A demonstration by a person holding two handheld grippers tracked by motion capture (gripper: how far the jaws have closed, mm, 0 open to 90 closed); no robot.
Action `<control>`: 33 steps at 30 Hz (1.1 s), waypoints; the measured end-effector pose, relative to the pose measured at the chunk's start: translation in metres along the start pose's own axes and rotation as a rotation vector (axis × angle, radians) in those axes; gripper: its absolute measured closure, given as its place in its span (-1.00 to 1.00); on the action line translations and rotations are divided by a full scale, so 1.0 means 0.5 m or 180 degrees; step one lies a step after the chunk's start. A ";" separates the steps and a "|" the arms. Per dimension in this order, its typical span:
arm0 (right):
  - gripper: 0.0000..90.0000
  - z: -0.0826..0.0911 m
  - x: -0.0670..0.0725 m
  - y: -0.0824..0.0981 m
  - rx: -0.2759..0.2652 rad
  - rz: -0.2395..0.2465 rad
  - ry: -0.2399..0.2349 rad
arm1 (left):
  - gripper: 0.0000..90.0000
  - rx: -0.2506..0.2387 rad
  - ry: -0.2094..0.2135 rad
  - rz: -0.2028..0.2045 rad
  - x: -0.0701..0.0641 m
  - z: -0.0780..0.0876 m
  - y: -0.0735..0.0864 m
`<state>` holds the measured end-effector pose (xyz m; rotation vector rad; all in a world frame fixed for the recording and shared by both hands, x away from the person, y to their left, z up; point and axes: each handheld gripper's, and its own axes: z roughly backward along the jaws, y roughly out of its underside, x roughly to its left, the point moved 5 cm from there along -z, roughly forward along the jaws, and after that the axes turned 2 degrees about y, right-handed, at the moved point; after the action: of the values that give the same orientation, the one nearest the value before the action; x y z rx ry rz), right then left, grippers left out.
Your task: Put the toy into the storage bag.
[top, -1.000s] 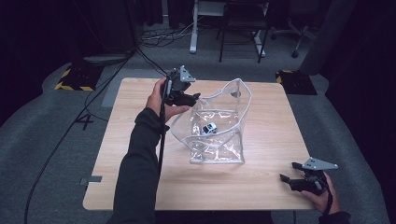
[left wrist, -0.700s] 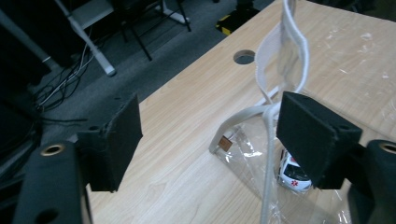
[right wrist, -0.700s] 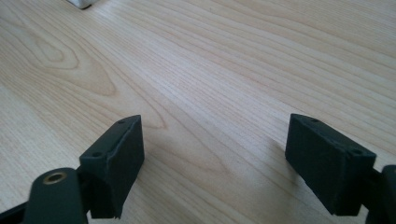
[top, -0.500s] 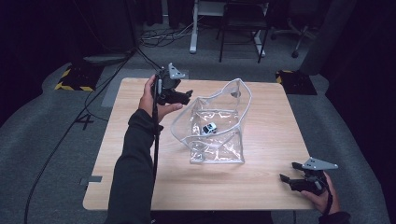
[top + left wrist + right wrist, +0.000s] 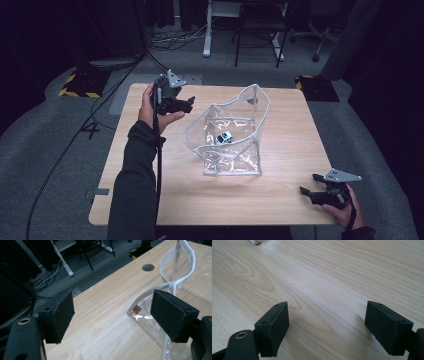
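Observation:
A clear plastic bag with white trim (image 5: 230,135) stands open at the middle of the wooden table (image 5: 150,190). Inside it lies a small white and dark object (image 5: 224,138). My left gripper (image 5: 186,104) is held above the table's far left part, just left of the bag, jaws open with nothing between them. In the left gripper view the bag's white rim (image 5: 175,282) rises beside the right jaw, with my left gripper (image 5: 112,312) open over bare wood. My right gripper (image 5: 309,192) rests low at the table's near right corner, open; in its own view my right gripper (image 5: 325,327) frames bare wood.
A round cable hole (image 5: 148,267) is cut in the table's far part. Beyond the table are a white desk frame (image 5: 207,30), a black chair (image 5: 257,30) and floor cables. Black-and-yellow floor pads (image 5: 75,85) sit at the far left and far right.
My left gripper has drawn back to the left and away from the bag's rim. The bag and the right gripper have stayed put.

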<state>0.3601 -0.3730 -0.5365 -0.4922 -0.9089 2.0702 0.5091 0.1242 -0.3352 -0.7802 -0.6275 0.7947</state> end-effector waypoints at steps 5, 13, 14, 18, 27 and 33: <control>-0.56 0.000 0.000 0.000 -0.0001 -0.0004 0.0003 | -0.58 0.0004 -0.0020 0.0044 0.008 0.001 0.018; -0.56 0.000 0.000 0.000 -0.0001 -0.0003 0.0003 | -0.59 0.0072 0.0017 0.0083 0.013 0.002 0.047; -0.56 0.000 0.000 0.000 0.0001 0.0000 0.0000 | -0.59 0.0128 0.0026 0.0023 0.016 0.005 0.052; -0.56 0.000 0.000 0.000 -0.0001 -0.0005 0.0003 | -0.59 0.0114 0.0052 0.0047 0.011 0.001 0.064; -0.56 0.000 0.000 0.000 -0.0001 -0.0008 0.0002 | -0.59 0.0228 0.0084 -0.0026 0.001 0.000 0.089; -0.56 0.000 0.000 0.000 -0.0002 -0.0009 0.0003 | -0.64 0.0220 0.0136 -0.0052 -0.004 0.001 0.109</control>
<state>0.3602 -0.3727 -0.5365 -0.4920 -0.9093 2.0669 0.4869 0.1478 -0.3790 -0.7264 -0.5647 0.7791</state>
